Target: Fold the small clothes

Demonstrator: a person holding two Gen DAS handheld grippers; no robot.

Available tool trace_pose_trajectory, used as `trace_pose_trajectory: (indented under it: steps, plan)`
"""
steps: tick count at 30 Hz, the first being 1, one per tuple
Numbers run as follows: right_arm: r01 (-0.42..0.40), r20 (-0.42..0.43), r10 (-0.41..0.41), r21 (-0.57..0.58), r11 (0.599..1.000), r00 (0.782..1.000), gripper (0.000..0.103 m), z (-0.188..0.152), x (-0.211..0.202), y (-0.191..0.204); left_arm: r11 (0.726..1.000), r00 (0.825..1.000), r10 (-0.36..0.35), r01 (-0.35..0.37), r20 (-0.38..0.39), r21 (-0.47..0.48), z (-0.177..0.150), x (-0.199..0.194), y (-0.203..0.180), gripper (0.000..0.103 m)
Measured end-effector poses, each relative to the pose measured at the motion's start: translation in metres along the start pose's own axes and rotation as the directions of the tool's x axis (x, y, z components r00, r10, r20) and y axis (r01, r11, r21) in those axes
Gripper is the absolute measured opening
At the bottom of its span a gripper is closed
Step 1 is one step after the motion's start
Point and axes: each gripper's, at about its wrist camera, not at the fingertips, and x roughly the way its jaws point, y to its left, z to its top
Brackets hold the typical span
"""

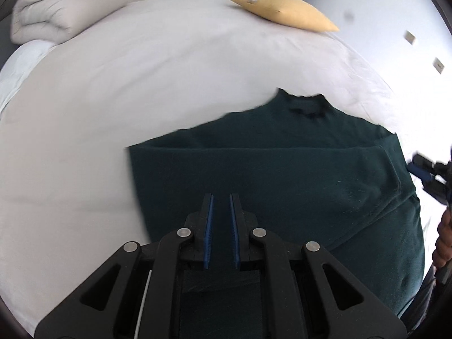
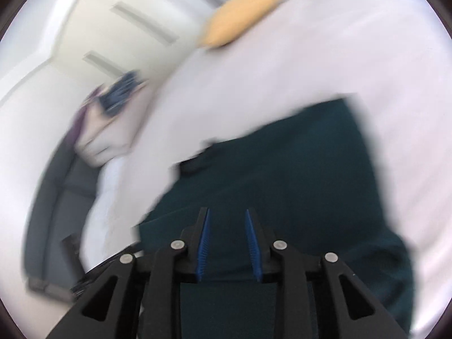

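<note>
Left view: dark green knit garment (image 1: 282, 175), folded on the white bed sheet (image 1: 113, 99), beneath the near-closed, empty left gripper (image 1: 221, 197); blurred right view alone shows the right gripper (image 2: 226, 212) parted, empty, above it.

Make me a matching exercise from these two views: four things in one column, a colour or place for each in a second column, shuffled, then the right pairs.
Things:
1. shirt
2. pillow
3. folded duvet
4. gripper pads

Descriptions:
A. yellow, at the far edge of the bed
B. blue, ribbed
C. dark green, spread flat on the white sheet
D. beige, heaped at the far left corner of the bed

Pairs: 1-C, 2-A, 3-D, 4-B
</note>
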Motion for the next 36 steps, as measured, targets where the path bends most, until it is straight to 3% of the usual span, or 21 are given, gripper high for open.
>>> trace_pose_trajectory:
  steps: [1, 3, 5, 6, 7, 8, 10, 13, 16, 20, 22, 24, 26, 27, 28, 29, 30, 32, 34, 36]
  plan:
    - [-0.068, -0.031, 0.068, -0.005, 0.998, 0.997, 0.037, 0.002, 0.012, 0.005, 1.000, 1.000, 0.006, -0.006, -0.013, 0.002, -0.001, 0.010, -0.002, 0.010]
    - [-0.157, -0.081, 0.154, -0.034, 0.987, 0.985, 0.054, 0.005, 0.039, 0.010, 1.000, 0.998, 0.005, -0.007, -0.057, -0.030, -0.007, 0.029, 0.002, 0.010]
    - [-0.129, -0.124, 0.126, -0.019, 0.991, 0.984, 0.059, 0.003, 0.060, -0.001, 0.994, 0.998, -0.057, 0.056, -0.018, -0.094, -0.017, 0.038, 0.014, 0.010]
    - [-0.079, -0.149, 0.080, 0.007, 0.997, 0.986, 0.049, 0.001, 0.069, -0.014, 0.989, 0.996, -0.091, 0.091, 0.004, -0.115, -0.018, 0.041, 0.020, 0.010]
    - [-0.081, -0.149, 0.084, 0.027, 0.996, 0.985, 0.034, 0.000, 0.070, -0.025, 0.984, 0.993, -0.115, 0.115, 0.009, -0.133, -0.019, 0.041, 0.025, 0.011]
    - [-0.103, -0.132, 0.107, 0.035, 0.994, 0.985, 0.029, -0.001, 0.065, -0.035, 0.980, 0.991, -0.136, 0.136, 0.014, -0.148, -0.020, 0.041, 0.029, 0.011]
    - [-0.130, -0.098, 0.136, 0.070, 0.989, 0.986, 0.027, 0.000, 0.050, -0.057, 0.970, 0.986, -0.166, 0.166, 0.015, -0.175, -0.020, 0.039, 0.036, 0.011]
    - [-0.119, -0.020, 0.122, 0.112, 0.987, 0.992, 0.026, 0.001, 0.017, -0.088, 0.969, 0.989, -0.148, 0.150, 0.026, -0.196, -0.028, 0.028, 0.039, 0.011]
    - [-0.035, 0.018, 0.033, 0.108, 0.994, 0.999, 0.028, 0.000, -0.013, -0.096, 0.962, 0.991, -0.125, 0.133, 0.047, -0.238, -0.041, 0.008, 0.041, 0.011]
    - [-0.095, 0.041, 0.095, 0.007, 0.995, 0.995, 0.049, -0.006, -0.032, -0.056, 0.948, 0.986, -0.122, 0.150, 0.116, -0.281, -0.057, -0.026, 0.042, 0.011]
    - [-0.117, 0.032, 0.119, -0.053, 0.992, 0.992, 0.075, -0.004, -0.026, -0.035, 0.953, 0.988, -0.117, 0.140, 0.102, -0.270, -0.064, -0.033, 0.041, 0.011]
    - [-0.083, -0.002, 0.083, -0.075, 0.994, 0.997, 0.080, -0.008, -0.009, -0.026, 0.957, 0.993, -0.092, 0.109, 0.074, -0.267, -0.075, -0.039, 0.042, 0.011]
    - [0.004, -0.082, -0.008, -0.054, 0.999, 0.997, 0.068, -0.012, 0.010, -0.039, 0.952, 0.993, -0.092, 0.111, 0.079, -0.286, -0.086, -0.048, 0.047, 0.011]
    - [0.032, -0.082, -0.036, -0.050, 0.998, 0.996, 0.046, -0.013, 0.007, -0.043, 0.949, 0.993, -0.088, 0.109, 0.084, -0.295, -0.096, -0.059, 0.051, 0.011]
    - [0.041, -0.071, -0.044, -0.044, 0.998, 0.997, 0.045, -0.014, -0.003, -0.048, 0.949, 0.993, -0.083, 0.106, 0.089, -0.297, -0.103, -0.067, 0.053, 0.011]
    - [0.026, -0.062, -0.028, -0.025, 0.999, 0.998, 0.047, -0.015, -0.019, -0.053, 0.949, 0.992, -0.078, 0.103, 0.095, -0.298, -0.113, -0.078, 0.056, 0.011]
    - [0.029, -0.048, -0.030, -0.020, 0.999, 0.998, 0.056, -0.017, -0.035, -0.056, 0.949, 0.993, -0.072, 0.098, 0.096, -0.299, -0.122, -0.086, 0.058, 0.011]
    - [0.030, 0.004, -0.030, -0.066, 0.997, 1.000, 0.065, -0.023, -0.075, -0.054, 0.950, 0.994, -0.071, 0.093, 0.084, -0.299, -0.140, -0.104, 0.065, 0.011]
    - [0.007, 0.062, 0.001, -0.133, 0.991, 0.998, 0.084, -0.034, -0.123, -0.052, 0.948, 0.993, -0.089, 0.107, 0.073, -0.301, -0.161, -0.119, 0.071, 0.011]
    - [0.006, 0.120, 0.016, -0.182, 0.983, 0.993, 0.095, -0.049, -0.171, -0.053, 0.945, 0.992, -0.115, 0.128, 0.060, -0.302, -0.182, -0.132, 0.075, 0.018]
